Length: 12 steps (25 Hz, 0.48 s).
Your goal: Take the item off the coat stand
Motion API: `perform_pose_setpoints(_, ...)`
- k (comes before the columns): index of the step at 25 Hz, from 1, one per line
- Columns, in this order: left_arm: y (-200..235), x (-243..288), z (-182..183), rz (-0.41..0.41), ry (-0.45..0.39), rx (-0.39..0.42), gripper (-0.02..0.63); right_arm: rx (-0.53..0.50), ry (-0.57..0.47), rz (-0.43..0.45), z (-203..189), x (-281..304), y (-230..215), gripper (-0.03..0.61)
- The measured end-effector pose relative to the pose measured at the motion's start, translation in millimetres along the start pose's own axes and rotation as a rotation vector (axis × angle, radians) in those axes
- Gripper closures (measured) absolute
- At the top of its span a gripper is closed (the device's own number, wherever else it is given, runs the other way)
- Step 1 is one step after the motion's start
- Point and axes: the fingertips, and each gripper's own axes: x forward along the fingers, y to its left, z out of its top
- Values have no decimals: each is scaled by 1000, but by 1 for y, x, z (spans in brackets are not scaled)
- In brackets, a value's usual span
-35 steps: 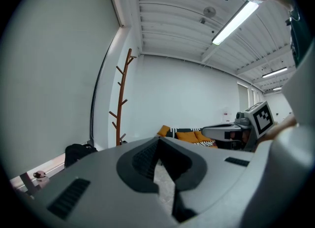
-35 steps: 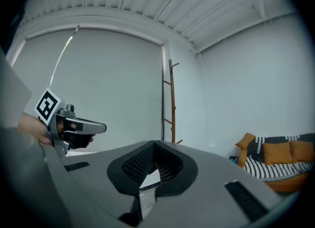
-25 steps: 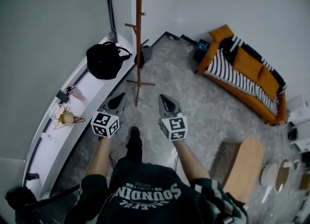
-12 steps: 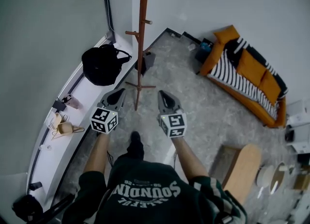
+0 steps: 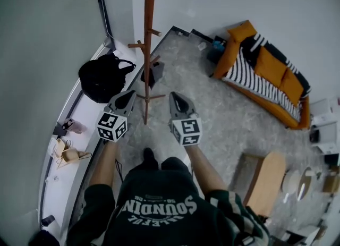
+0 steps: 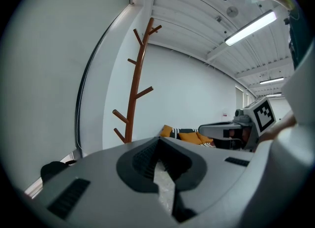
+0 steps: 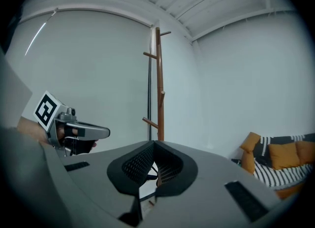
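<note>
The brown wooden coat stand [image 5: 147, 37] rises from the grey floor straight ahead, and the pegs I can see carry nothing. A black bag [image 5: 101, 77] lies on the white ledge to its left. My left gripper [image 5: 127, 97] and right gripper [image 5: 174, 99] are held side by side, pointing at the stand's base, one on each side of the pole. Both are shut and empty. In the left gripper view the stand [image 6: 135, 89] is beyond the shut left gripper [image 6: 158, 141]. The right gripper view shows the stand [image 7: 159, 89] above the shut right gripper [image 7: 154, 144].
An orange sofa [image 5: 265, 77] with a striped blanket stands along the right wall. A wooden table [image 5: 268, 178] is at my right. Wooden hangers [image 5: 66, 153] and a small pink thing [image 5: 74, 126] lie on the white ledge [image 5: 53, 186]. A dark object [image 5: 154, 74] leans by the stand's foot.
I have stepped closer to the coat stand, and both grippers now sit nearer its base. The bag and ledge have slid left in the view. Both grippers stayed shut.
</note>
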Motion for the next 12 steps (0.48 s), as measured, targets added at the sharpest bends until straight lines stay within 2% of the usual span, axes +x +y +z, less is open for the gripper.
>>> perform_pose_setpoints(7, 7, 35, 4, -40, 5, 0, 614, -5, -13, -40, 6, 16, -16, 578)
perform_pose_setpoints(12, 14, 53, 5, -37, 4, 1, 614, 1, -11, -37, 2, 27, -27, 578)
